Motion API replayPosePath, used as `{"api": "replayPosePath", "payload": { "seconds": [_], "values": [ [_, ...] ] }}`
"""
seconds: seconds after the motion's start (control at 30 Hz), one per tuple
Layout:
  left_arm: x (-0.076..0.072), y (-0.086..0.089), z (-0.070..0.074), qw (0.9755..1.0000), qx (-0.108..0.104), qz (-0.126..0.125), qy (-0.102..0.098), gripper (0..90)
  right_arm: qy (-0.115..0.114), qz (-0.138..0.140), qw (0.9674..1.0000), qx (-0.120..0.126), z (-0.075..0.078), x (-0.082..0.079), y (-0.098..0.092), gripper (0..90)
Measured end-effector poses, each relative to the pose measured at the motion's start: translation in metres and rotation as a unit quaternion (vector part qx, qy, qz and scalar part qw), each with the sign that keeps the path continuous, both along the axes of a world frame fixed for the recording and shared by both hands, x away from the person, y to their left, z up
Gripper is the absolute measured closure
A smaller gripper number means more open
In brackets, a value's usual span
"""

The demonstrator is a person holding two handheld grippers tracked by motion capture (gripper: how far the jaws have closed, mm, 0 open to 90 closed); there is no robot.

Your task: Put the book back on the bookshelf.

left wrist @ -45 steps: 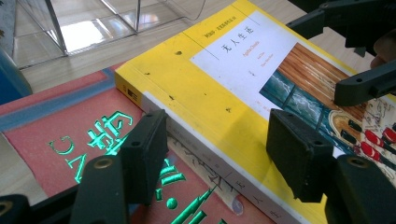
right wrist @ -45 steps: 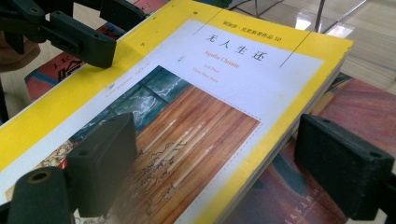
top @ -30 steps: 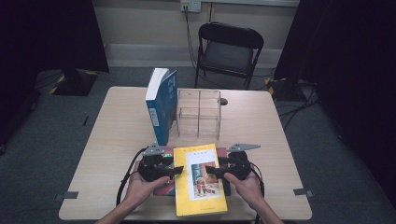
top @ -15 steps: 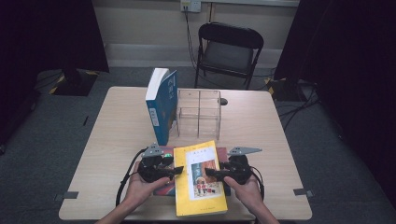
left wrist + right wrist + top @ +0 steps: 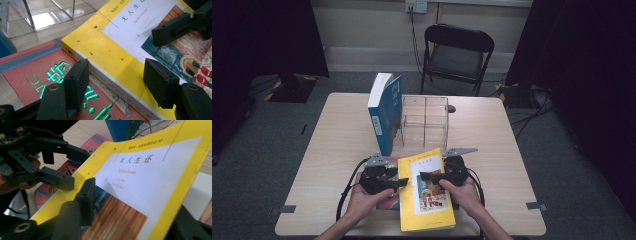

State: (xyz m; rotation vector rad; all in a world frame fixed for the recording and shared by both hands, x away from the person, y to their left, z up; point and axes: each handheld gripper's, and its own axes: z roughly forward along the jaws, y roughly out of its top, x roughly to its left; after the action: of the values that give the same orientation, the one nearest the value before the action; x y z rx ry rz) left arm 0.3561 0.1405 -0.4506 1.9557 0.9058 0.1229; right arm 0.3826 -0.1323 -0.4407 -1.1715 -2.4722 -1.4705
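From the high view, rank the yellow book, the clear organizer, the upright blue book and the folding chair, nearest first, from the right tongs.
1. Yellow book: right at the right tongs, which reach over its cover.
2. Clear organizer: mid-table, just beyond them.
3. Upright blue book: leaning at the organizer's left, slightly farther.
4. Folding chair: on the floor past the table's far edge.

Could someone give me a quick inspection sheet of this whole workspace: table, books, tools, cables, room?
Surface: light wooden table, bare at its sides.
Job's things: yellow paperback book lying on a red book.
Clutter: blue book upright beside a clear acrylic divider rack.
Grippers: left tool astride the yellow book's edge; right tool has just been closing over its cover.
Cables: black cable trails from the left tool.
Surroundings: black folding chair, grey carpet, dark curtains.
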Motion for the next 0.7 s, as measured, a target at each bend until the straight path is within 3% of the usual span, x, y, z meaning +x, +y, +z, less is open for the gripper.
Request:
{"api": "replayPosePath", "payload": {
  "seconds": [0.1,0.13,0.3,0.53,0.57,0.7],
  "values": [
    [0.000,0.000,0.000,1.0000,0.001,0.001,-0.001,37.4,0.039,0.008,0.9983,0.042,-0.005,0.005,-0.009,66.1],
    [-0.001,0.000,0.000,1.0000,0.000,0.001,-0.004,37.4,0.042,0.011,0.9980,0.046,-0.006,0.005,-0.011,68.0],
    [-0.001,-0.001,0.000,1.0000,-0.004,0.002,-0.003,37.1,0.033,0.025,0.9978,0.051,0.001,0.000,-0.014,77.5],
    [-0.003,0.000,0.000,0.9999,-0.012,-0.001,-0.006,32.9,0.018,0.031,0.9976,0.059,0.006,-0.005,-0.016,80.4],
    [-0.001,0.003,-0.001,0.9996,-0.028,-0.003,0.010,32.1,0.012,0.032,0.9975,0.062,0.008,-0.008,-0.017,80.9],
    [0.002,0.004,-0.001,0.9985,-0.048,-0.004,0.024,30.7,-0.001,0.033,0.9973,0.066,0.012,-0.012,-0.016,81.3]
  ]
}}
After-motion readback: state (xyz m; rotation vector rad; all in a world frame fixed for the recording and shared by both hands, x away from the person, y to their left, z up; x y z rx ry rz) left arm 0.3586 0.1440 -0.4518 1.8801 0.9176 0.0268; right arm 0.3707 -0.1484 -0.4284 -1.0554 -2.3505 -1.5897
